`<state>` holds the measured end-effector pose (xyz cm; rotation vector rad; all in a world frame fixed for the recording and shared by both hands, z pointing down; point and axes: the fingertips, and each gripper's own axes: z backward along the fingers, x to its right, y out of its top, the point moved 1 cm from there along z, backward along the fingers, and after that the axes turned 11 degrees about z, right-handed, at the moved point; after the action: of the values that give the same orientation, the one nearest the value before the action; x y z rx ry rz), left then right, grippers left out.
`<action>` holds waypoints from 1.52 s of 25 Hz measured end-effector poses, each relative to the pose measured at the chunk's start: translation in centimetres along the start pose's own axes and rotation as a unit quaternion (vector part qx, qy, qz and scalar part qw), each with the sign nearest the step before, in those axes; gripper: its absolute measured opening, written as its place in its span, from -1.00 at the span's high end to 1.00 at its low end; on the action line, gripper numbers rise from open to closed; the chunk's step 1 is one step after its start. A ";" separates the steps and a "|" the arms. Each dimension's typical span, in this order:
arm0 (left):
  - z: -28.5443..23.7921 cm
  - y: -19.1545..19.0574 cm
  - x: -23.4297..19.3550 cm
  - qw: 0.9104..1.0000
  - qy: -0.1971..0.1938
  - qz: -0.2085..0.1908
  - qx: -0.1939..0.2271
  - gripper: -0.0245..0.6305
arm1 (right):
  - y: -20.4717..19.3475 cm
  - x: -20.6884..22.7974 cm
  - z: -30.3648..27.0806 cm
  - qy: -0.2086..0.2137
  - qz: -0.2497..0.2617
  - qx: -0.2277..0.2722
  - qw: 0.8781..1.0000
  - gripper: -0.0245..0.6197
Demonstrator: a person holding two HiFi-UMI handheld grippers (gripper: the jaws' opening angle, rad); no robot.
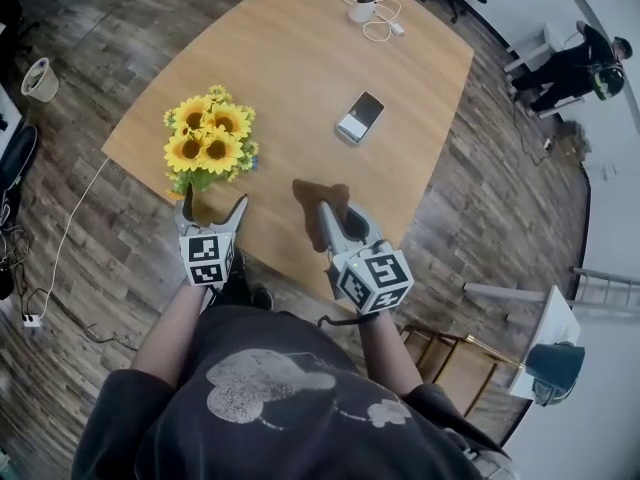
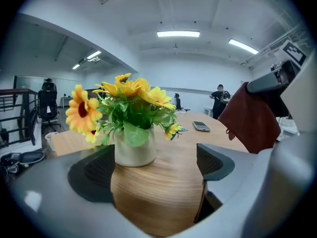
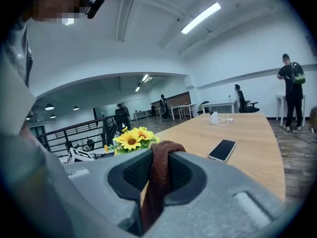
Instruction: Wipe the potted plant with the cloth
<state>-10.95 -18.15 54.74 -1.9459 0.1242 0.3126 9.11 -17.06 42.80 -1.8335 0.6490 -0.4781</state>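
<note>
- Wood-plank flooring surrounds a light wooden table [image 1: 300, 78] in the head view. The potted plant [image 1: 210, 140], yellow sunflowers with green leaves in a cream round pot, stands near the table's near-left corner. A dark slab-shaped phone [image 1: 359, 116] lies well apart from it, towards the middle.
- From the same view, our left hand-held gripper [image 1: 215, 198] sits just below the blooms with its jaws spread wide. Our right hand-held gripper [image 1: 333, 218] is beside it over the table's near edge, with a brown woven cloth [image 1: 318, 194] bunched at its tip.
- Looking along the left hand-held gripper [image 2: 153, 168], we see both jaws wide apart and nothing pressed between them. The cream pot of the potted plant [image 2: 132, 150] stands upright on the table just ahead, in line with the gap. We cannot tell whether it sits inside the jaw tips or just past them. The cloth [image 2: 250, 120] hangs at the right edge.
- Looking along the right hand-held gripper [image 3: 157, 170], we see its jaws clenched on the cloth [image 3: 161, 155], which loops over the top and hangs down between the pads. The potted plant [image 3: 131, 139] shows beyond to the left and the phone [image 3: 222, 149] to the right.
- We judge this to be the approach: the cloth is in hand and wiping has not begun. Next, the released jaws should probably close gently on the pot to steady it. The cloth can then go across to the leaves and petals with light strokes so the pot does not tip.
</note>
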 end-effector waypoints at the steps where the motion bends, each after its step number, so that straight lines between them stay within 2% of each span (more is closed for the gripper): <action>1: -0.5 0.1 -0.4 1.000 0.005 -0.005 0.001 -0.71 | 0.0 0.0 -0.4 0.000 0.000 -0.003 1.000 0.79; 5: -2.4 1.2 -1.6 1.000 0.021 -0.004 0.004 -0.83 | 0.2 -0.1 -2.1 0.003 0.002 -0.012 1.000 0.79; 9: -4.4 1.5 -3.1 0.999 0.029 -0.022 -0.002 -0.84 | 0.5 0.1 -3.6 0.002 0.000 -0.013 1.000 0.79; 16: -6.3 2.2 -4.2 0.999 0.013 -0.040 0.004 -0.83 | 0.4 0.4 -5.2 -0.006 -0.009 -0.023 1.000 0.79; 18: -6.7 2.5 -4.4 0.999 0.014 -0.039 0.005 -0.78 | 0.3 0.5 -5.5 -0.009 -0.013 -0.025 1.000 0.79; 20: -6.8 2.9 -4.7 0.999 0.013 -0.030 0.008 -0.63 | 0.3 0.4 -5.8 -0.011 -0.017 -0.027 0.999 0.79; 22: -7.1 3.1 -4.9 1.000 0.002 -0.031 0.007 -0.59 | 0.2 0.4 -6.3 -0.014 -0.021 -0.028 0.999 0.79; 26: -7.6 3.4 -4.6 0.999 -0.035 -0.039 0.003 -0.58 | 0.1 0.3 -7.2 -0.021 -0.026 -0.030 0.999 0.79; 29: -7.8 3.3 -3.4 0.995 -0.081 -0.048 -0.008 -0.58 | -0.2 0.6 -7.6 -0.034 -0.034 -0.028 0.998 0.79; 33: -7.0 1.8 -1.1 0.984 -0.154 -0.083 -0.028 -0.58 | -0.9 1.8 -7.3 -0.063 -0.043 -0.031 0.997 0.79; 38: -5.7 0.8 0.7 0.968 -0.224 -0.098 -0.047 -0.58 | -1.1 4.0 -7.7 -0.097 -0.060 -0.030 0.993 0.79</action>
<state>-9.59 -23.65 55.87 -1.9131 -0.3830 0.6256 7.78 -24.89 46.48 -1.9542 0.4267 -0.3550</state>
